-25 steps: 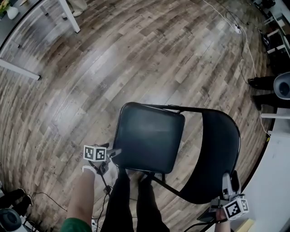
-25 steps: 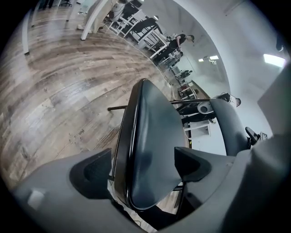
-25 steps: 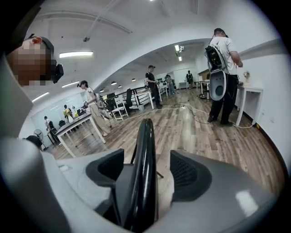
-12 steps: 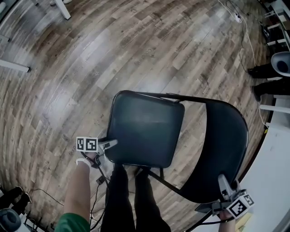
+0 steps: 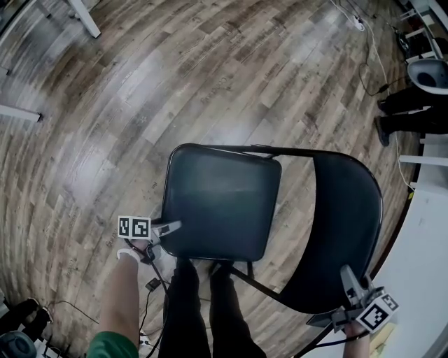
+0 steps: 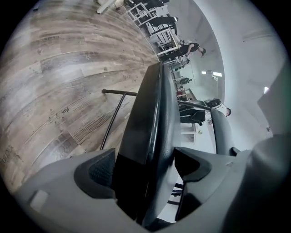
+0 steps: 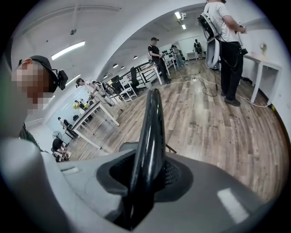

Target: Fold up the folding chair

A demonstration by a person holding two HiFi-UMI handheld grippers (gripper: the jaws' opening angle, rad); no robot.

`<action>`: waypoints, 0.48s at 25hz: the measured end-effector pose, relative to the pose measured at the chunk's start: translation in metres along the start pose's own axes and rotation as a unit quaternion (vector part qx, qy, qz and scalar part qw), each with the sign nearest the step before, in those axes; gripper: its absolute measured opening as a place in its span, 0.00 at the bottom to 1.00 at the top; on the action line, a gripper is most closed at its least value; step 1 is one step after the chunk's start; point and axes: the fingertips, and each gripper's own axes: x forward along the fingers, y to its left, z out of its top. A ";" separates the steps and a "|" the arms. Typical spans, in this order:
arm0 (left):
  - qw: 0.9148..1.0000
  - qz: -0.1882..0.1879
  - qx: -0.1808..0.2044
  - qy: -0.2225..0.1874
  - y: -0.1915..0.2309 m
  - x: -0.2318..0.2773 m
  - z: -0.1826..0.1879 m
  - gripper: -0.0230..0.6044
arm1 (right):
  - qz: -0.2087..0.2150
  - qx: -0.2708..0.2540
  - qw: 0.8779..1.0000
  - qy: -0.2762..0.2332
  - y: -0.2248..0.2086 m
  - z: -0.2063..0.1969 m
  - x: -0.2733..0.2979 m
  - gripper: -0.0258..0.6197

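The black folding chair stands unfolded on the wood floor, with its seat (image 5: 220, 203) in the middle of the head view and its curved backrest (image 5: 343, 231) to the right. My left gripper (image 5: 171, 227) is at the seat's near left edge. In the left gripper view the left gripper (image 6: 145, 168) has the thick seat (image 6: 150, 113) filling the space between its pads. My right gripper (image 5: 334, 302) is at the backrest's near end. Its jaws (image 7: 145, 175) are closing, and the pads press on the thin backrest edge (image 7: 152, 132).
The person's dark legs (image 5: 203, 308) stand just behind the seat. A white table (image 5: 427, 266) runs along the right edge. A cable (image 5: 364, 63) trails over the floor at the upper right, near another person's feet (image 5: 413, 98). White table legs (image 5: 80, 17) are at the upper left.
The right gripper's jaws have narrowed onto the backrest edge. Both grippers have sunk a little against the chair. The left one stays at the seat's edge.
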 end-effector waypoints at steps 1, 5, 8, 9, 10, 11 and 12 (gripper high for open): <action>1.000 -0.004 0.001 0.000 -0.001 0.000 0.001 0.70 | 0.002 0.000 1.000 -0.001 -0.001 0.000 0.000 0.21; 1.000 -0.013 0.006 0.010 -0.007 -0.002 -0.003 0.70 | 0.005 -0.001 1.000 0.000 -0.001 0.003 0.001 0.20; 1.000 -0.007 0.011 -0.002 -0.014 -0.004 -0.008 0.70 | 0.005 -0.002 1.000 0.005 -0.007 0.004 -0.002 0.20; 1.000 -0.005 0.012 -0.006 -0.017 -0.005 -0.008 0.70 | 0.004 -0.002 1.000 0.006 -0.010 0.004 -0.003 0.20; 1.000 -0.005 0.013 -0.009 -0.021 -0.005 -0.008 0.70 | 0.004 0.000 1.000 0.007 -0.013 0.006 -0.005 0.20; 1.000 -0.006 0.015 -0.011 -0.027 -0.007 -0.006 0.70 | 0.004 0.002 1.000 0.007 -0.016 0.008 -0.008 0.20; 1.000 -0.009 0.019 -0.014 -0.035 -0.008 -0.005 0.70 | 0.003 0.005 1.000 0.006 -0.020 0.011 -0.012 0.20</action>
